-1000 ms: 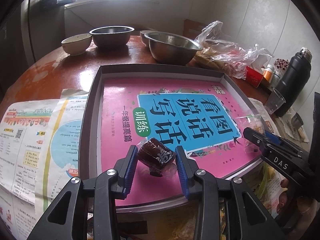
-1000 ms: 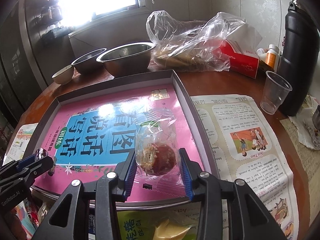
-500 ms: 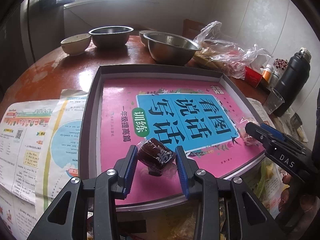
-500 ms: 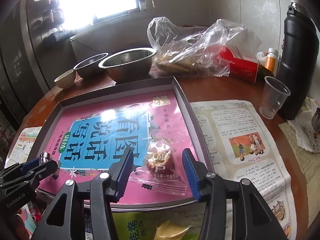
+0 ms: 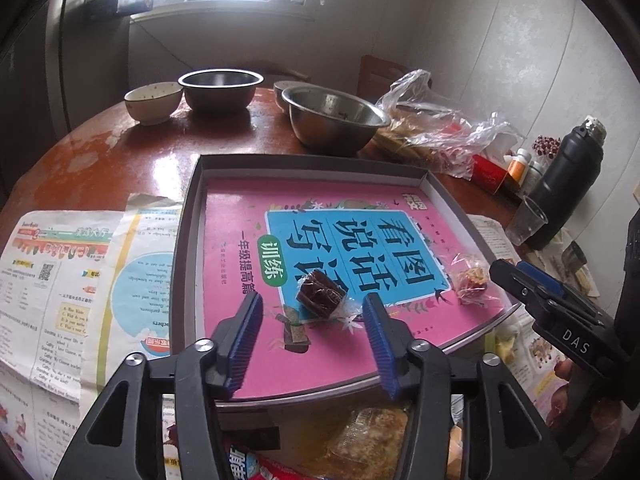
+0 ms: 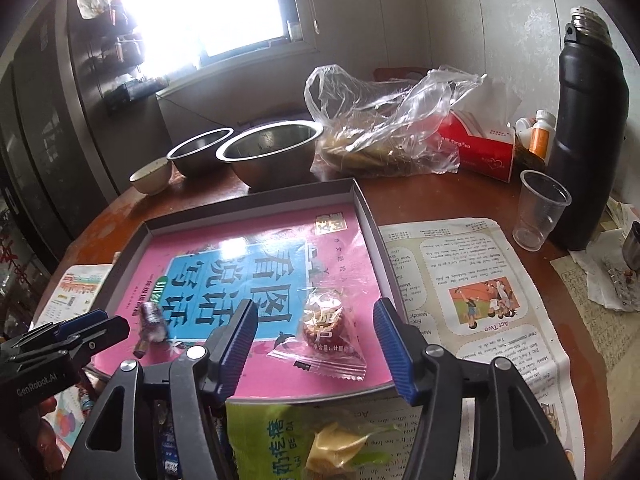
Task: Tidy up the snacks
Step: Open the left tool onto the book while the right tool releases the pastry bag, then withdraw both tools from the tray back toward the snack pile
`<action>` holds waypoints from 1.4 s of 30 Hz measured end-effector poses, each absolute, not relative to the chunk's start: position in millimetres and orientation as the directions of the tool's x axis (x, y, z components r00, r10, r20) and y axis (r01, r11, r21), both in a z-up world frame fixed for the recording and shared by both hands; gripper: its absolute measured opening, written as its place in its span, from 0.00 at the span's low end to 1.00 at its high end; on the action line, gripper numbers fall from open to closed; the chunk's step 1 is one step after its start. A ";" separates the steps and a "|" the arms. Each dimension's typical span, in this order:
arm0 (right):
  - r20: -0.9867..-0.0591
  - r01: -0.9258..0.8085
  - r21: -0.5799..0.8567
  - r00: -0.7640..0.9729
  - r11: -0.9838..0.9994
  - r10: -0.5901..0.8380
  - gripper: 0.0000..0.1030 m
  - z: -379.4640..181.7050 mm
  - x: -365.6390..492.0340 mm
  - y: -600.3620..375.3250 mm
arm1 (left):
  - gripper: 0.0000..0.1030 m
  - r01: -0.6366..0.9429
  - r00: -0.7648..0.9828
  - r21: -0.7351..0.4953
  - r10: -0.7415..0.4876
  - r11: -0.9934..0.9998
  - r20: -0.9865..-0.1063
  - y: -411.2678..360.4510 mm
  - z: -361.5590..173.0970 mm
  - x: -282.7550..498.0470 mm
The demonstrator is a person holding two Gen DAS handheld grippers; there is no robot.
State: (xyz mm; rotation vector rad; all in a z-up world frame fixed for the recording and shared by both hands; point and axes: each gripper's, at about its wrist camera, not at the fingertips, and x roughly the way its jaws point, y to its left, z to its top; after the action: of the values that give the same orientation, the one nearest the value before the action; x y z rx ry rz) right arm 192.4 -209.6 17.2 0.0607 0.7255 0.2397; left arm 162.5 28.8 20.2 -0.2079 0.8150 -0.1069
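Observation:
A grey tray (image 5: 188, 240) lined with a pink book cover lies on the round table; it also shows in the right wrist view (image 6: 372, 216). A dark brown wrapped snack (image 5: 320, 294) lies in the tray between the fingers of my open left gripper (image 5: 312, 340), untouched. A clear-wrapped reddish snack (image 6: 326, 330) lies in the tray just ahead of my open right gripper (image 6: 316, 348); it also shows in the left wrist view (image 5: 472, 280). The brown snack shows blurred in the right wrist view (image 6: 152, 320).
More snack packets (image 6: 304, 440) lie at the near table edge, below the tray. Steel bowls (image 5: 332, 120), a ceramic bowl (image 5: 152, 100), a plastic bag (image 6: 384, 128), a red tissue box (image 6: 476, 144), a plastic cup (image 6: 540, 208) and a black flask (image 6: 584, 136) stand behind. Newspapers (image 6: 472, 280) flank the tray.
Both grippers have opened and let go of their snacks, which now lie in the tray. Both grippers have drawn back a little.

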 end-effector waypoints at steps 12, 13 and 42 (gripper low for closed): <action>-0.599 -0.233 0.158 0.750 0.960 0.281 0.63 35.5 159.2 -222.2 | 0.64 0.006 0.731 -0.208 -0.146 0.978 -0.667 39.8 51.5 132.2; -0.595 -0.234 0.160 0.752 0.959 0.283 0.63 37.0 157.6 -223.5 | 0.64 0.000 0.733 -0.206 -0.140 0.979 -0.666 41.5 53.0 129.8; -0.572 -0.231 0.177 0.766 0.957 0.291 0.68 49.9 100.2 -237.1 | 0.70 -0.053 0.741 -0.201 -0.096 0.978 -0.665 72.3 63.7 78.0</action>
State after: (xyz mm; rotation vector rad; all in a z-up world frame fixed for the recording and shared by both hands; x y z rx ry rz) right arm 100.2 -237.1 49.9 0.0981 0.6373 0.2843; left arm 78.0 72.3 63.7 -0.2123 0.7378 -0.0243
